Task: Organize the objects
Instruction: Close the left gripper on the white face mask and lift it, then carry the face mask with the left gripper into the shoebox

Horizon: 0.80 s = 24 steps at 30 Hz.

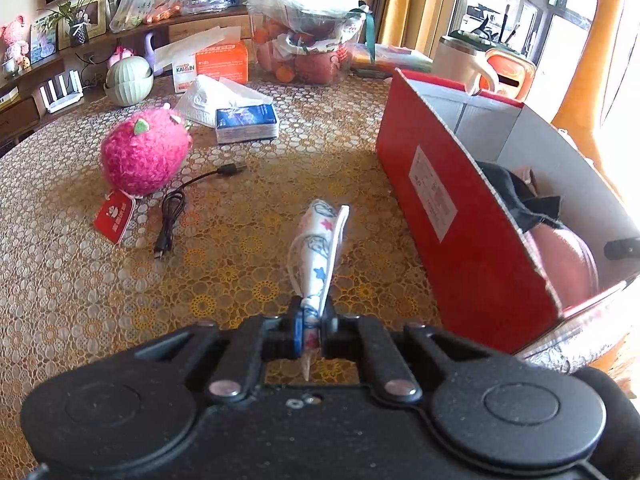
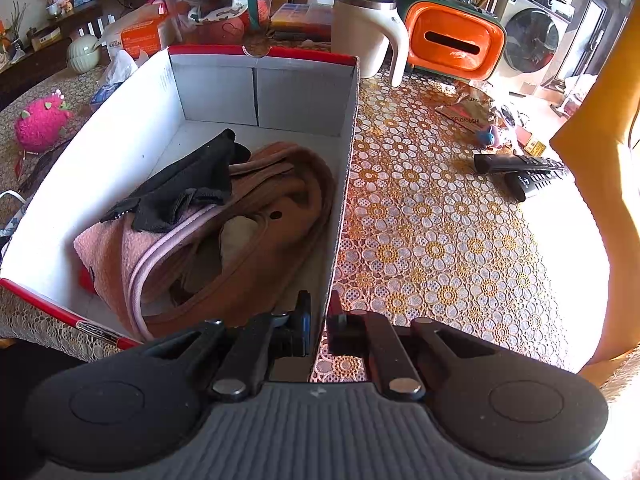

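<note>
A: What does your left wrist camera show?

B: Your left gripper [image 1: 311,330] is clamped on a folded white face mask with blue and red star print [image 1: 318,248], held up over the lace-patterned tablecloth [image 1: 240,240]. To its right stands the red cardboard box with white inside [image 1: 472,232]. On the left you have one fuzzy pink plush ball [image 1: 145,156], one black USB cable [image 1: 176,208] and one orange tissue box [image 1: 216,65] reading "KAI..IN".

A: And the right one?

B: Your right gripper [image 2: 319,326] is pinched shut on the box's near right wall. Inside lie brown, pink and black garments. Far right you have two black remotes [image 2: 524,172].
</note>
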Motion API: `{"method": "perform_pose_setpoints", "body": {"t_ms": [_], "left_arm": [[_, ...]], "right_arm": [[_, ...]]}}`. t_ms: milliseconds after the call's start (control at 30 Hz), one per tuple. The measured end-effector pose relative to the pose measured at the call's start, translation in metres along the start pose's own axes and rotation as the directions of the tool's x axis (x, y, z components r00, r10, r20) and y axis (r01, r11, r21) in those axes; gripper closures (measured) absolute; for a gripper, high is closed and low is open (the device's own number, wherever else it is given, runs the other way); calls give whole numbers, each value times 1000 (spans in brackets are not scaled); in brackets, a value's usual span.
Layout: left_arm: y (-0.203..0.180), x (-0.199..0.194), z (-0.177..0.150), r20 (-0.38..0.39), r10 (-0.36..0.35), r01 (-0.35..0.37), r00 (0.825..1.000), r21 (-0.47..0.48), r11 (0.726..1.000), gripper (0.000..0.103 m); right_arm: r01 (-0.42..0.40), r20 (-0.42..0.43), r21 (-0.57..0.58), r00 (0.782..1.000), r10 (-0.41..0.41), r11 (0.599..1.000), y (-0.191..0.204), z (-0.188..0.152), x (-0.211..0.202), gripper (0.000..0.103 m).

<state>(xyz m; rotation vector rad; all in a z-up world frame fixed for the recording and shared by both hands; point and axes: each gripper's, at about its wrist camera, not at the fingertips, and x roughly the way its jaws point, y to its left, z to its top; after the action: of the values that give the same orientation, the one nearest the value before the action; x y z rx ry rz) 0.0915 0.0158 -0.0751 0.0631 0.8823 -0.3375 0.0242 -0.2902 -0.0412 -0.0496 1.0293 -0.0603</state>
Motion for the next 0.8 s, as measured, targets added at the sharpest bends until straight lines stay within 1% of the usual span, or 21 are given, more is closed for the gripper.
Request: {"method": "perform_pose_setpoints", "body": {"t_ms": [167, 267, 367, 600, 667, 800], "left_arm": [[-13, -20, 18, 39, -44, 43, 998, 7, 999, 98], [-26, -31, 33, 83, -50, 47, 995, 36, 998, 98], [-40, -39, 46, 108, -75, 69, 991, 62, 996, 98], [-79, -39, 68, 127, -116, 97, 985, 147, 984, 97], [-89, -34, 74, 120, -129, 109, 984, 161, 981, 97], [-106, -23, 85, 108, -131, 109, 985, 195, 975, 97]], "right_arm": [[2, 2, -4, 1000, -2, 1000, 0, 0, 0, 96], [3, 3, -3, 1000, -3, 1000, 1, 0, 0, 96], [3, 4, 0, 1000, -3, 1000, 0, 0, 0, 96], [0, 5, 5, 1000, 0, 1000, 0, 0, 0, 96], [-3, 5, 9, 1000, 3, 1000, -1, 0, 0, 96], [-8, 6, 11, 1000, 8, 1000, -1, 0, 0, 96]]}}
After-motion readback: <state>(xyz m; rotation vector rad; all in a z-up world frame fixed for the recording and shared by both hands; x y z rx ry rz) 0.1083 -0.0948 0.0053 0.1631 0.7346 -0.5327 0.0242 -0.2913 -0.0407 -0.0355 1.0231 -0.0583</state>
